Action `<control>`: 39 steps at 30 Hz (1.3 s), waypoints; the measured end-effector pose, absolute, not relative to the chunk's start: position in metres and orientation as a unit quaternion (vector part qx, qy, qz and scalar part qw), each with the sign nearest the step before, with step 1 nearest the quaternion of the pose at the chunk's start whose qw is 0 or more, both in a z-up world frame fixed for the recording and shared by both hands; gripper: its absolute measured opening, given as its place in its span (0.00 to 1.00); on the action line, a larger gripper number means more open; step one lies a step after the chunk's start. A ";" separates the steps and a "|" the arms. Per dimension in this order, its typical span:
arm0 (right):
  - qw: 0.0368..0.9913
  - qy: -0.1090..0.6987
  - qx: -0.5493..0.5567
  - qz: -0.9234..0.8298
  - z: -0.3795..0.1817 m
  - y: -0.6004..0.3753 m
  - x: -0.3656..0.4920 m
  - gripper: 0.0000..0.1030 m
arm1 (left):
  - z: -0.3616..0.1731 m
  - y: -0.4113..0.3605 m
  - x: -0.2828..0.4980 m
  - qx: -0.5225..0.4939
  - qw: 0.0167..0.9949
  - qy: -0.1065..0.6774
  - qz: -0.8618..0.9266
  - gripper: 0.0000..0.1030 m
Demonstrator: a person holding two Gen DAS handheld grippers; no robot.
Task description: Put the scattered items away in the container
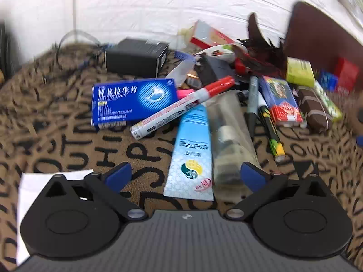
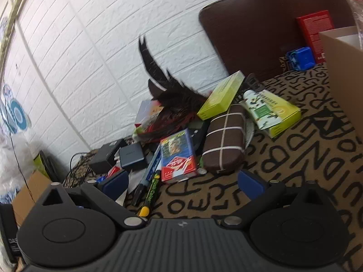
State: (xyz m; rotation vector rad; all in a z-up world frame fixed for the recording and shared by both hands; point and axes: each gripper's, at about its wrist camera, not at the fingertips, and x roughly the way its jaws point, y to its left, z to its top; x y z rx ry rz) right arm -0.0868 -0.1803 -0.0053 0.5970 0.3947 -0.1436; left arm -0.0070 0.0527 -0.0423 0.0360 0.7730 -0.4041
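A pile of items lies on a brown cloth with black letters. In the left wrist view my left gripper (image 1: 185, 176) is open and empty, with a light blue tube (image 1: 192, 151) and a clear plastic packet (image 1: 229, 136) between its fingers. A blue medicine box (image 1: 131, 100), a red-capped white marker (image 1: 181, 107) and a black box (image 1: 136, 56) lie beyond. In the right wrist view my right gripper (image 2: 181, 183) is open and empty, just short of a blue and red card box (image 2: 177, 156), a brown checked case (image 2: 224, 138) and two pens (image 2: 147, 181). A cardboard box (image 2: 342, 79) stands at the right.
A dark feather shuttlecock (image 2: 168, 97), a lime box (image 2: 222, 95) and a green tube on its carton (image 2: 270, 108) lie behind. A red box (image 2: 315, 31) and a blue item (image 2: 300, 59) stand by a dark brown panel (image 2: 249, 27). White paper (image 1: 34, 192) lies at the left. A white brick wall stands behind.
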 end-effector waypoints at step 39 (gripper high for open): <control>0.926 0.341 0.074 0.143 -0.035 -0.066 0.033 0.62 | -0.047 0.072 0.019 0.059 0.898 0.362 -0.242 0.38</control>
